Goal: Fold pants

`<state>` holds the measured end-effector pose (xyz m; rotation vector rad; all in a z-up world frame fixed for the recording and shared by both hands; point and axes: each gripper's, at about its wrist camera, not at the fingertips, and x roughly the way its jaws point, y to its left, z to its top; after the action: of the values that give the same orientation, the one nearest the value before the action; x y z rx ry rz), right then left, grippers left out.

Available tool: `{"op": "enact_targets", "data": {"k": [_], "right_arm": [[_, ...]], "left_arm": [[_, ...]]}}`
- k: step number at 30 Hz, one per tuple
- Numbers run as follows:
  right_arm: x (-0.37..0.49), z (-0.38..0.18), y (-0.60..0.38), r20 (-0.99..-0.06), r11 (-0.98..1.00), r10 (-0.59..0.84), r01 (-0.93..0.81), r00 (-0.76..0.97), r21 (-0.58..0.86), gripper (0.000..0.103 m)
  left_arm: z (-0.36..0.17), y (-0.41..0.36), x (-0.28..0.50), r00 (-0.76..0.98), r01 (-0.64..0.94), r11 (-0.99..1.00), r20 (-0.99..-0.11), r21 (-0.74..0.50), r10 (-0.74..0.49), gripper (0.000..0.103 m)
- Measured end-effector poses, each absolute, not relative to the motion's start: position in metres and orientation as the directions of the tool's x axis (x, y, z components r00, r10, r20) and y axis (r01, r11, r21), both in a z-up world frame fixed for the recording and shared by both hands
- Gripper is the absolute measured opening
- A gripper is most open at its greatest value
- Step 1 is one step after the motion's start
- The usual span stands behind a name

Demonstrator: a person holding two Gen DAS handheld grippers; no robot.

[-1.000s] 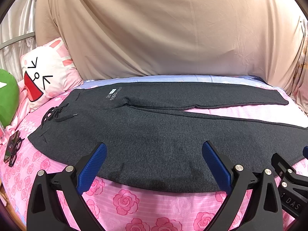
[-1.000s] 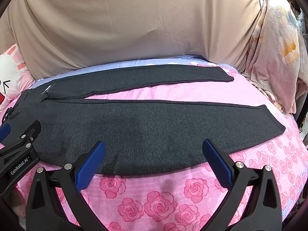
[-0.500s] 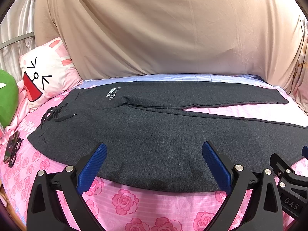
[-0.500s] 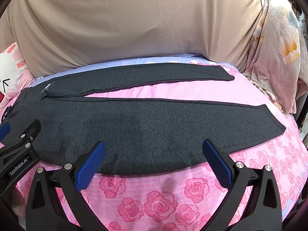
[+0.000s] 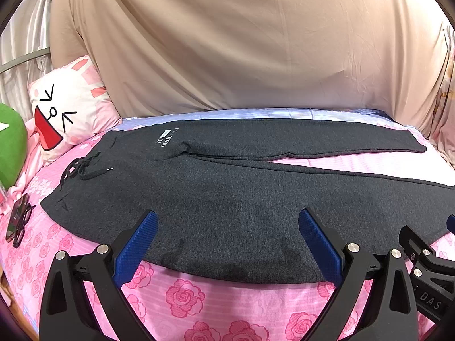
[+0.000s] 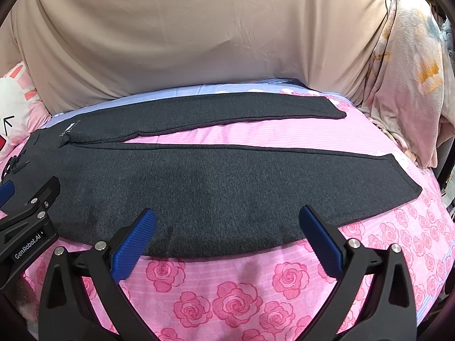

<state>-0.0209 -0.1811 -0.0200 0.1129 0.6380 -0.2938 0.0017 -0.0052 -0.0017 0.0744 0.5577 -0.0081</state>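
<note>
pants point(image 5: 227, 199) lie flat on the pink rose-print bedsheet point(image 5: 184, 298), waistband toward the left and the two legs running to the right, exactly where they lay a second ago; the near edge sits a touch lower between the fingers in both views than it did then, so both cameras have crept slightly forward, and nothing else has shifted. one pair of dark grey pants, two legs: the far leg point(image 6: 227, 108) and the near leg point(image 6: 227, 182) split apart with a wedge of pink sheet showing between them. one black drawstring point(image 5: 82, 169) is knotted at the waistband, and one small white printed label point(image 5: 166, 137) sits near the far hip. two grippers: the left gripper point(image 5: 227, 244) hovers over the near edge close to the hip with its two blue pads spread wide and nothing between them; the right gripper point(image 6: 227, 241) hovers over the near edge of the near leg, its two blue pads likewise wide apart and empty. each gripper shows at the edge of the other's view. one white rabbit-face pillow point(image 5: 65, 108) and one green plush point(image 5: 11, 147) rest at the left, one pair of black glasses point(image 5: 20, 221) lies on the sheet near the waistband corner, and one beige sheet point(image 5: 241, 42) hangs behind the bed.
</note>
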Motion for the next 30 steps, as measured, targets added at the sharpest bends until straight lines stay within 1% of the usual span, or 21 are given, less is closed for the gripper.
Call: {"op": "enact_targets", "data": {"k": [16,18,21,22,23,25,27,29,30], "right_arm": [[-0.02,-0.021,-0.18,-0.604,0.956,-0.222,0.292,0.765,0.019,0.098],[-0.02,-0.022,-0.184,-0.618,0.962,-0.177,0.267,0.766,0.054,0.098],[-0.017,-0.019,-0.203,-0.639,0.971,-0.052,0.19,0.767,0.148,0.098],[-0.016,-0.018,-0.215,-0.642,0.971,-0.054,0.191,0.765,0.147,0.098],[-0.015,-0.015,-0.227,-0.641,0.97,-0.078,0.208,0.763,0.129,0.098],[-0.011,-0.006,-0.267,-0.628,0.959,-0.154,0.268,0.762,0.09,0.098],[-0.004,0.002,-0.316,-0.616,0.942,-0.208,0.326,0.76,0.084,0.098],[0.01,0.006,-0.368,-0.628,0.921,-0.262,0.384,0.733,0.064,0.098],[0.018,0.007,-0.389,-0.638,0.913,-0.278,0.404,0.718,0.056,0.098]], "left_arm": [[-0.002,-0.005,0.002,0.846,0.029,0.998,-0.533,0.064,0.01,0.098],[-0.003,-0.002,0.003,0.832,0.053,0.998,-0.554,0.036,-0.025,0.098],[0.003,0.015,0.004,0.803,0.134,0.988,-0.576,-0.073,-0.151,0.098],[0.007,0.031,0.007,0.787,0.17,0.976,-0.577,-0.137,-0.218,0.098],[0.01,0.038,0.009,0.785,0.168,0.975,-0.578,-0.147,-0.222,0.098],[0.024,0.066,0.021,0.799,0.134,0.983,-0.573,-0.125,-0.182,0.098],[0.035,0.085,0.036,0.807,0.107,0.989,-0.572,-0.104,-0.147,0.098],[0.048,0.115,0.064,0.813,0.052,0.996,-0.576,-0.079,-0.088,0.098],[0.054,0.133,0.085,0.81,0.008,0.999,-0.586,-0.052,-0.038,0.098]]}}
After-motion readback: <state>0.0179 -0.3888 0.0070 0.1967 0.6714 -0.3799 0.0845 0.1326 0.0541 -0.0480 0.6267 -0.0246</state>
